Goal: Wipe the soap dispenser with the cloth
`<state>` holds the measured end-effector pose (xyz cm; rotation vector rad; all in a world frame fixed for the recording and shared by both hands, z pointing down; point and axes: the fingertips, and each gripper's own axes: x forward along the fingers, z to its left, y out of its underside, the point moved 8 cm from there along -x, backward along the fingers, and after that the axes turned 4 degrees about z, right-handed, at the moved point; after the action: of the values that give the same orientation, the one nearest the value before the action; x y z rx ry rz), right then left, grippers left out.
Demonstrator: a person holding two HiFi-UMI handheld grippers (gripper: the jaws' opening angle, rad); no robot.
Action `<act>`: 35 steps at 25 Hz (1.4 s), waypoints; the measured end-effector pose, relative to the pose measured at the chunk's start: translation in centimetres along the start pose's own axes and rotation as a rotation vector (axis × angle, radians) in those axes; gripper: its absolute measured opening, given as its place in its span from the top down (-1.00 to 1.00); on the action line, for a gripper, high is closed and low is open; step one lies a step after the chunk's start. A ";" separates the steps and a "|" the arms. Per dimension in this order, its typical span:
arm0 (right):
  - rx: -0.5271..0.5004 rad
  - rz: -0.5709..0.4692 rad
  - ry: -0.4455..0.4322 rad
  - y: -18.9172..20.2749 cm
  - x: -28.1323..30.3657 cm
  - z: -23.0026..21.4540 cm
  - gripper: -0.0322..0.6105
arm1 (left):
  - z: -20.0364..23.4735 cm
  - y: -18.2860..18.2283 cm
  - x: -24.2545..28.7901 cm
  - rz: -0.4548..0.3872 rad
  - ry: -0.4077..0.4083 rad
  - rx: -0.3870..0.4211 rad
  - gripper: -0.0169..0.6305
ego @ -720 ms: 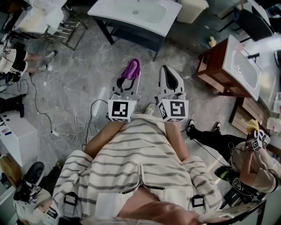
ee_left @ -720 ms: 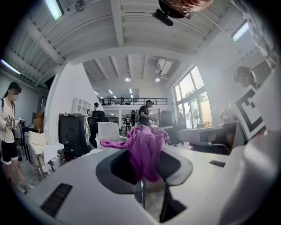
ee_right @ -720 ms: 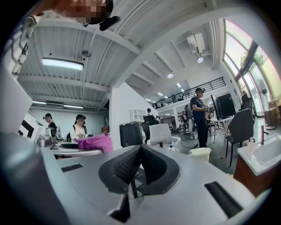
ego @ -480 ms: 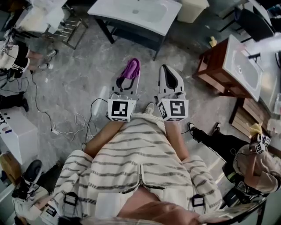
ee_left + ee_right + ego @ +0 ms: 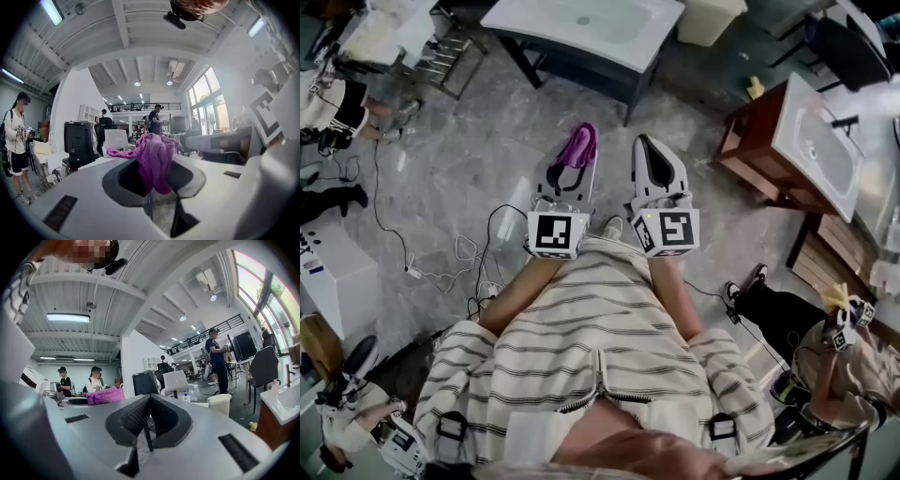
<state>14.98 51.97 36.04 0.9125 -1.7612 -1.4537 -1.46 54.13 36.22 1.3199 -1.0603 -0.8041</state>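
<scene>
Head view: the wash basin (image 5: 581,28) is cut off by the upper edge, and a seated person (image 5: 848,361) by the right edge. The wearer's hands are hidden beneath the left gripper (image 5: 578,152) and right gripper (image 5: 654,155). Left gripper view: the cloth (image 5: 157,159) is partly hidden between the closed jaws. Right gripper view: a small white bottle (image 5: 186,397) is too small for its kind to be told.

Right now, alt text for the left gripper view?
The left gripper has its jaws shut on a purple cloth, which bunches up above them. Behind, several people stand indoors, with tall windows on the right.
</scene>
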 end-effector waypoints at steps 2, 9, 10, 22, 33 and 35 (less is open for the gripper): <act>0.007 0.009 -0.011 0.2 0.6 -0.7 0.89 | -0.3 0.2 0.8 0.012 0.001 0.000 0.55; 0.012 0.030 -0.002 0.9 4.7 -3.1 0.90 | 1.7 1.3 5.4 0.033 0.009 -0.020 0.55; 0.004 0.033 -0.002 1.0 5.6 -3.6 0.90 | 2.2 1.4 6.4 0.031 0.012 -0.023 0.55; -0.002 0.030 0.081 -2.8 23.9 -9.7 0.90 | 13.7 -2.9 24.7 -0.008 0.115 -0.044 0.55; 0.022 0.037 0.211 -5.0 40.3 -13.4 0.90 | 24.3 -4.8 39.2 0.023 0.288 -0.022 0.55; 0.026 0.046 0.231 -5.0 42.4 -13.8 0.90 | 25.7 -4.8 41.0 0.024 0.313 -0.028 0.55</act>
<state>4.53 8.31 35.84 1.0038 -1.6231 -1.2451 -10.75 6.37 36.01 1.3546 -0.8119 -0.5692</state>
